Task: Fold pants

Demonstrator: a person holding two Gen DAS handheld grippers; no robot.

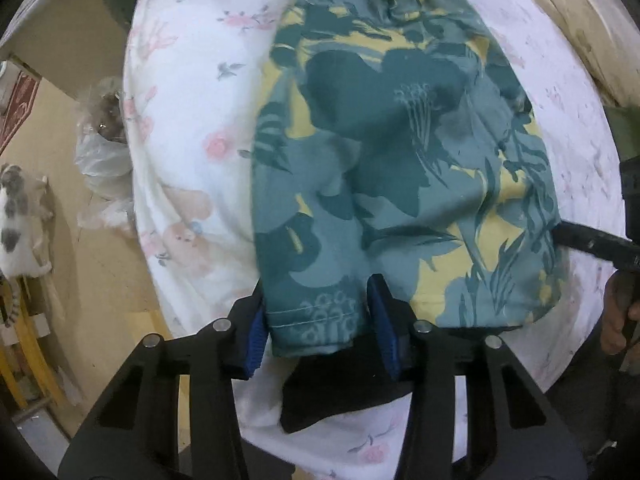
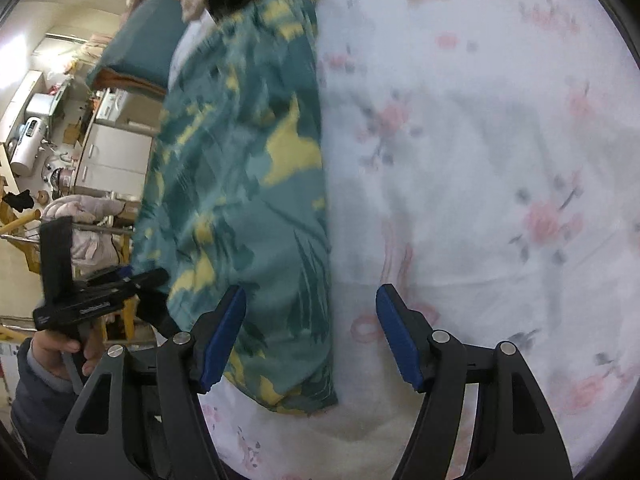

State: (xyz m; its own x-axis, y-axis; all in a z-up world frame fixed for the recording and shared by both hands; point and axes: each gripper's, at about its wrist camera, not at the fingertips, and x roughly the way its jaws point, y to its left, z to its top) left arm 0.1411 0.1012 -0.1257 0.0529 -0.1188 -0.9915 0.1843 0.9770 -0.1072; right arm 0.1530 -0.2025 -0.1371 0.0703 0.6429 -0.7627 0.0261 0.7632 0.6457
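Observation:
The pants (image 1: 400, 160) are teal with a yellow flower print and lie flat on a white flowered sheet (image 1: 188, 100). My left gripper (image 1: 316, 324) is open, its blue pads on either side of the near hem corner, which lies between them. In the right wrist view the pants (image 2: 244, 200) lie at the left, blurred. My right gripper (image 2: 310, 336) is open above their near right edge, with the left pad over the cloth and the right pad over bare sheet (image 2: 480, 160). The right gripper's tip (image 1: 592, 244) also shows at the pants' right edge in the left wrist view.
The bed's edge falls to a beige floor (image 1: 80, 240) at the left, where a cat (image 1: 20, 228) and a plastic bag (image 1: 104, 160) sit. A dark cloth (image 1: 344, 392) lies under the near hem. Cabinets and appliances (image 2: 108, 152) stand beyond the bed.

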